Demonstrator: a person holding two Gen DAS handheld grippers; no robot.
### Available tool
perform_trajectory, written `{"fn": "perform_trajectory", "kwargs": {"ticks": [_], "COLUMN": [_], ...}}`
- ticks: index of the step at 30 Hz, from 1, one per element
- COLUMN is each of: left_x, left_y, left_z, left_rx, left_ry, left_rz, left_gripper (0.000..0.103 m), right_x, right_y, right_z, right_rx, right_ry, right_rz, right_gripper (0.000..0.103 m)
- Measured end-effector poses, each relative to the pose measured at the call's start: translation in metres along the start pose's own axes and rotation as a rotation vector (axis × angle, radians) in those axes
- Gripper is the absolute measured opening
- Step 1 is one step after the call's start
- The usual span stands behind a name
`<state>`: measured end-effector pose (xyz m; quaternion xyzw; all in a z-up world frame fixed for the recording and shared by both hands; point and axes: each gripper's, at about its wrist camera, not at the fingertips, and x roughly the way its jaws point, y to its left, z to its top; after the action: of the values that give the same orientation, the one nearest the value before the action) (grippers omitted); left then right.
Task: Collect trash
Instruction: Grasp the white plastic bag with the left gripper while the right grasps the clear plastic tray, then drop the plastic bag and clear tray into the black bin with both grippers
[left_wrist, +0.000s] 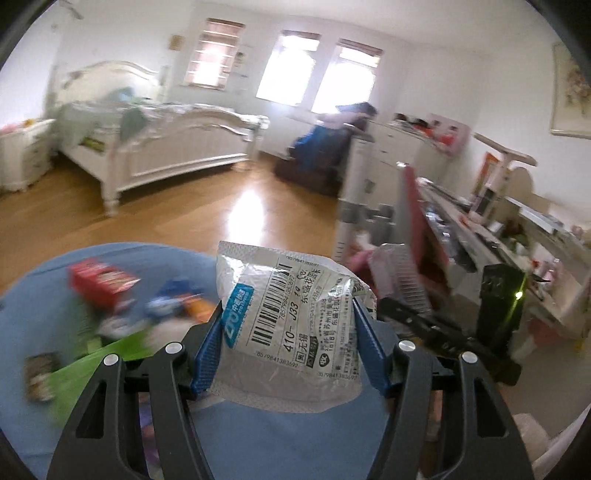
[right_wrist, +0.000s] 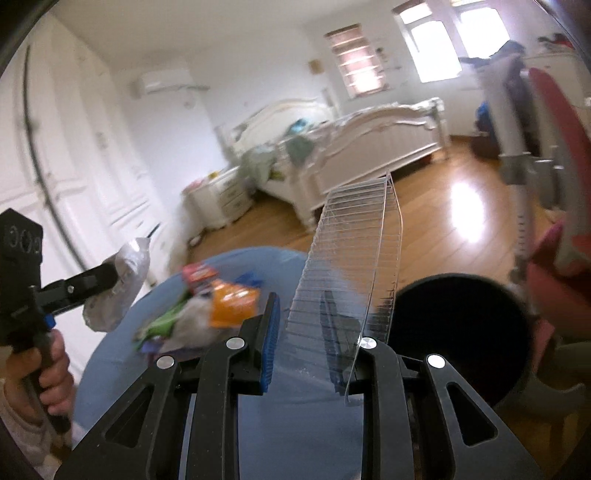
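Note:
My left gripper (left_wrist: 288, 314) is shut on a crumpled silver courier bag (left_wrist: 295, 317) with a barcode label, held up above the round blue table (left_wrist: 277, 435). In the right wrist view the same bag (right_wrist: 122, 280) hangs at the far left, with a hand (right_wrist: 48, 369) on that gripper's handle. My right gripper (right_wrist: 301, 317) is shut on a clear ribbed plastic tray (right_wrist: 354, 251) that stands up between its blue pads. A blurred pile of trash (right_wrist: 207, 310) lies on the table: a red box (left_wrist: 99, 284), an orange wrapper (right_wrist: 232, 302) and a green wrapper (left_wrist: 96, 362).
A black round bin (right_wrist: 458, 332) stands just right of the table (right_wrist: 110, 369). A white bed (left_wrist: 155, 147) and nightstand (left_wrist: 22, 155) sit across the wooden floor (left_wrist: 221, 206). A cluttered desk (left_wrist: 517, 236) and a pink chair (right_wrist: 569, 221) are on the right.

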<state>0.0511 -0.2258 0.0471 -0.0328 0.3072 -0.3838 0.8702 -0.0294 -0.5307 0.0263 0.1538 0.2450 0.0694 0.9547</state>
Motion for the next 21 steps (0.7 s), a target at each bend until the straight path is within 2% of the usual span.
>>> {"fn": "perform_trajectory", "kwargs": {"ticks": [8, 15, 21], "left_x": [0.088, 0.14, 0.167], "left_y": [-0.036, -0.055, -0.062], "left_z": [0.021, 0.03, 0.026], "left_rx": [0.009, 0.012, 0.009], "left_ry": [0.067, 0.135, 0.184], "left_rz": [-0.149, -0.2, -0.215], "left_gripper": [0.063, 0.063, 0.063], "right_x": [-0.004, 0.008, 0.016], "right_y": [-0.065, -0.089, -0.1], "right_z": [-0.002, -0.01, -0.011], "right_rx": [0.085, 0.124, 0.147], "right_ry": [-0.021, -0.014, -0.002], "right_rz": [-0.114, -0.144, -0.155], "right_gripper": [0.024, 0.024, 0.024]}}
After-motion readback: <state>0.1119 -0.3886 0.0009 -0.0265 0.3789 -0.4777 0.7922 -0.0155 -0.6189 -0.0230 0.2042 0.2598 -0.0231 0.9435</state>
